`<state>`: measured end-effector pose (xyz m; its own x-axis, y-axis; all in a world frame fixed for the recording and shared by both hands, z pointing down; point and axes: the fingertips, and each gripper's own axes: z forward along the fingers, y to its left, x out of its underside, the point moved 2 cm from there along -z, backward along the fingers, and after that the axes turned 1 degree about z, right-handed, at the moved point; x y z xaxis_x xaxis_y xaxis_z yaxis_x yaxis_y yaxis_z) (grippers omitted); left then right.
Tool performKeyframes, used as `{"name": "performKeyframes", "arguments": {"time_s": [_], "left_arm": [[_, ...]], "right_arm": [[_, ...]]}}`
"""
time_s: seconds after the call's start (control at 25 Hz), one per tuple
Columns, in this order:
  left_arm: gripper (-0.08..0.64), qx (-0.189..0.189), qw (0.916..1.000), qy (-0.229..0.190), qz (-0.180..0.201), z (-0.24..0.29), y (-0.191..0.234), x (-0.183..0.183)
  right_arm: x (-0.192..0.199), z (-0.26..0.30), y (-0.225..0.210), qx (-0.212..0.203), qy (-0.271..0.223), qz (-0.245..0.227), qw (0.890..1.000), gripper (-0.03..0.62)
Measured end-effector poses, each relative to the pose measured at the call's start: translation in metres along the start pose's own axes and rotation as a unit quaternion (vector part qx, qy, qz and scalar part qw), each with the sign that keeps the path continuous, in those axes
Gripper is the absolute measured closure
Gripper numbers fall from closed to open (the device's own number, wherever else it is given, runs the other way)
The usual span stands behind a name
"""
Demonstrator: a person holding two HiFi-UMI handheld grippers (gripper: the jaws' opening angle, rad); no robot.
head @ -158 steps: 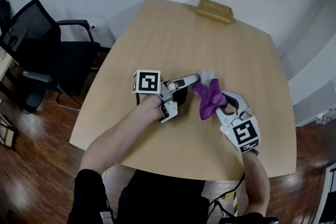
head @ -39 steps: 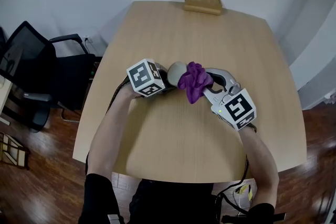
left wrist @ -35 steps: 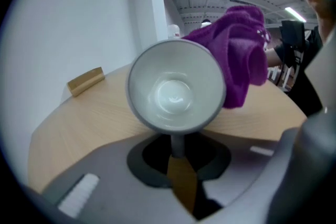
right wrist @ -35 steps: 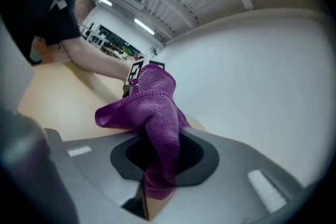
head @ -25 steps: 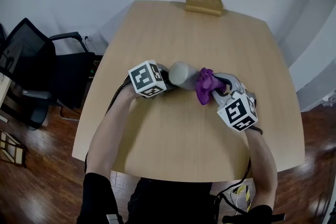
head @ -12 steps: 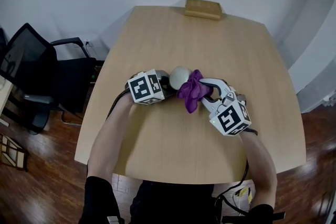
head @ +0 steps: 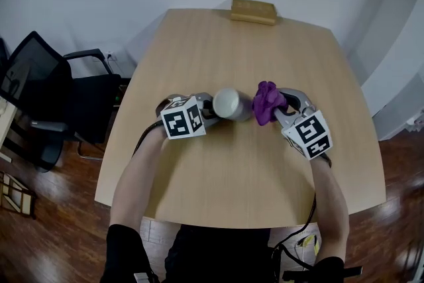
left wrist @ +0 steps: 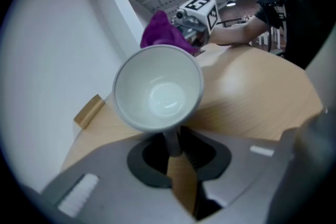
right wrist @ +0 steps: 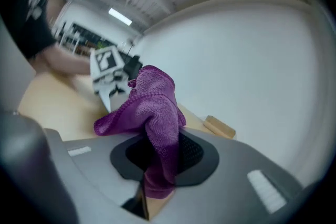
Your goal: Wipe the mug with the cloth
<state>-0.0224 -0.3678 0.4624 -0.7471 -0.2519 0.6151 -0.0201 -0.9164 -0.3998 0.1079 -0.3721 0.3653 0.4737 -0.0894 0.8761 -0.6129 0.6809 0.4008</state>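
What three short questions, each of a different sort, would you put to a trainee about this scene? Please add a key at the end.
1. True or false: the left tool grips the mug by its handle.
2. What does the right tool hold? A) a sponge B) the purple cloth C) nothing
3. Fill the gap: the wooden block lies at the ___ edge of the table, as seen from the person.

Key: 1 true; 2 B; 3 far.
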Motion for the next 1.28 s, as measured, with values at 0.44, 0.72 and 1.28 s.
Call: {"name": "performKeyframes", "arguments": {"time_s": [0.44,0.72,1.28], "left_arm": [[0.488,-0.08,0.9959,0.033,0.027,-0.003,-0.011,-0.007],[0.488,-0.106,0.9918,0.036,0.062,-0.004,-0.015,-0.008],[0.483,-0.152,0.9707,0.069,0.173,0.006,-0.026,-0.026]], "right_arm": [[-0.022,0.011,0.042,-0.117,-0.087,0.405,0.903,0.514],[0.055,0.018,0.013,-0.021,0.059,0.31,0.949,0.514],[-0.029,-0.016,0.045,-0.165,-0.089,0.364,0.912,0.514]]}}
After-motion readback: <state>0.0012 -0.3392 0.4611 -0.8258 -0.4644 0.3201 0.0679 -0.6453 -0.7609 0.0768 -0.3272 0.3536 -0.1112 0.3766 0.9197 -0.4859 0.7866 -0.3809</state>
